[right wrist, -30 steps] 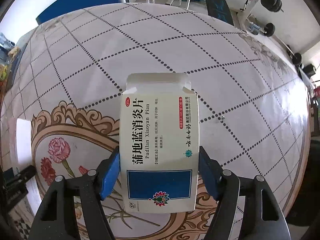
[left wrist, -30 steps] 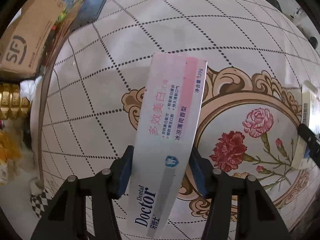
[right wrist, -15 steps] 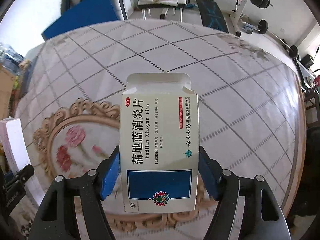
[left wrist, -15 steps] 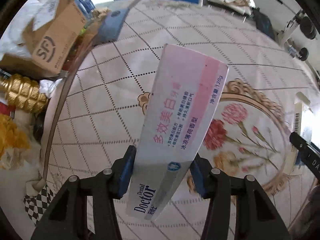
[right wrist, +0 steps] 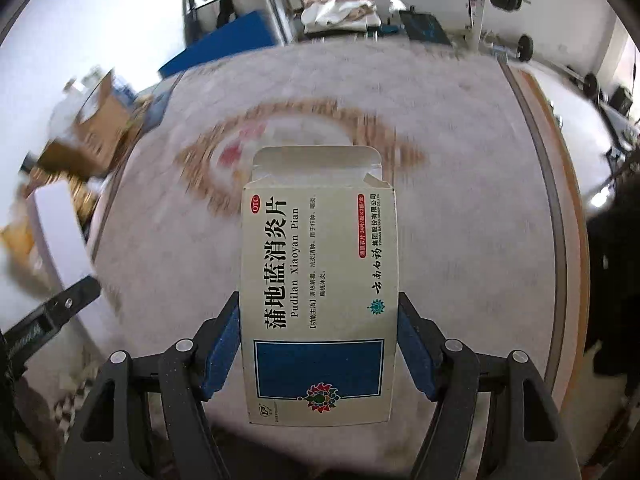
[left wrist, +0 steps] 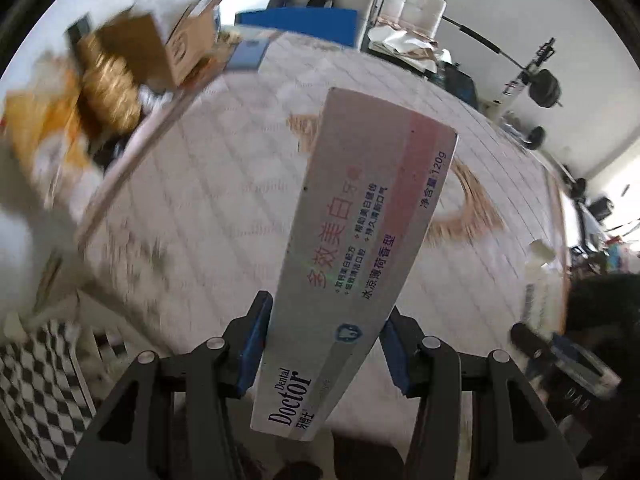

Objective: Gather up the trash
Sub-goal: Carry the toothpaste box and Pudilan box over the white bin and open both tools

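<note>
Two boxes clamped: toothpaste box (left wrist: 352, 256) left; medicine box (right wrist: 320, 304) right

Two tongs in all — the left tongs (left wrist: 324, 344) and the right tongs (right wrist: 318, 352). Two cartons: one toothpaste box (left wrist: 360, 248), one medicine box (right wrist: 320, 280). One patterned surface (right wrist: 460, 200) — and one brown cardboard box (left wrist: 160, 48) beside it.

Toothpaste box (left wrist: 360, 248) showing "Dental Doctor", "120g", Chinese lettering. Medicine box (right wrist: 320, 292) showing "OTC", "Pudilan Xiaoyan Pian", Chinese characters. Blur hiding print on cardboard box (left wrist: 176, 48).
</note>
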`<action>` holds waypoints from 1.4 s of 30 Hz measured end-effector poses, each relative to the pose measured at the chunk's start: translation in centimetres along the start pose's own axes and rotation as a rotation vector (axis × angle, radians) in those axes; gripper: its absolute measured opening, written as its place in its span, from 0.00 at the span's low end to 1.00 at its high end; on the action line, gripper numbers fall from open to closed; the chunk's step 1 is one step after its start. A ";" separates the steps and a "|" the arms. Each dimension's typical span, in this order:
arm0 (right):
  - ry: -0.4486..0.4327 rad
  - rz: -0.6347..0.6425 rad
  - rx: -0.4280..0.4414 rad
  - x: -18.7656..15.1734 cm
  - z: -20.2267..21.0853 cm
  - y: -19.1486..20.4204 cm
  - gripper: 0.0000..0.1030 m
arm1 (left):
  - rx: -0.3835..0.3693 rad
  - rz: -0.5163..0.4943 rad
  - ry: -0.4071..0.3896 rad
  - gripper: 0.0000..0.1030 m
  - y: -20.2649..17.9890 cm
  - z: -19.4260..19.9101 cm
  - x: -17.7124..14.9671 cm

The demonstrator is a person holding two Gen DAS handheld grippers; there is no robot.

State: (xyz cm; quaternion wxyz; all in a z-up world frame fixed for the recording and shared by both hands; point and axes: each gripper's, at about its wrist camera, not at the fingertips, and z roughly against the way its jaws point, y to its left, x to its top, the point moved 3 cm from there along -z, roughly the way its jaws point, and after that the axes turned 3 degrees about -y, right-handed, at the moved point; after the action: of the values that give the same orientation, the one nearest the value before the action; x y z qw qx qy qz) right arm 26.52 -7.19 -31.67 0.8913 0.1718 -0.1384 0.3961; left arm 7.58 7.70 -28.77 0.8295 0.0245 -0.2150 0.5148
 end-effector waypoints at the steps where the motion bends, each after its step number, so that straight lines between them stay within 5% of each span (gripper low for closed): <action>1: 0.027 0.013 0.012 -3.1 0.5 0.3 0.71 | -0.013 0.007 0.013 0.47 0.4 0.4 -1.7; 7: 0.287 0.068 0.060 -19.1 -1.7 1.0 0.71 | -0.009 0.092 0.181 0.47 4.9 0.1 -15.2; 13: 0.472 0.137 0.045 -29.4 -10.6 -0.5 0.71 | 0.042 0.244 0.399 0.47 10.0 -9.7 -26.2; 20: 0.503 0.139 0.007 -34.5 -29.0 -4.3 0.71 | 0.006 0.331 0.548 0.47 13.4 -29.2 -31.9; 28: 0.548 0.074 0.036 -35.3 -43.4 -6.6 0.72 | -0.100 0.325 0.678 0.48 14.6 -42.9 -34.0; 30: 0.560 0.079 0.059 -35.8 -44.8 -6.2 0.73 | -0.102 0.316 0.679 0.53 14.8 -43.7 -34.4; 32: 0.553 0.094 0.054 -35.8 -45.3 -6.1 0.95 | -0.092 0.320 0.665 0.83 15.3 -43.5 -34.2; 34: 0.536 0.103 0.055 -35.9 -44.9 -5.9 1.00 | -0.079 0.327 0.647 0.97 15.9 -42.5 -34.3; 38: 0.520 0.156 0.009 -36.1 -43.0 -4.9 1.00 | -0.002 0.290 0.596 0.97 17.1 -38.7 -34.4; 42: 0.499 0.183 -0.036 -36.0 -39.9 -4.2 1.00 | 0.142 0.150 0.512 0.97 16.9 -33.8 -34.0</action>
State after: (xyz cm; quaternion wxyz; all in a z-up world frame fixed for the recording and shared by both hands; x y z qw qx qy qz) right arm 10.77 -16.89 -82.30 0.8613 0.0396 0.0638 0.5025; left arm -8.62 -4.19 -75.44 0.8127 -0.0642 0.0374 0.5780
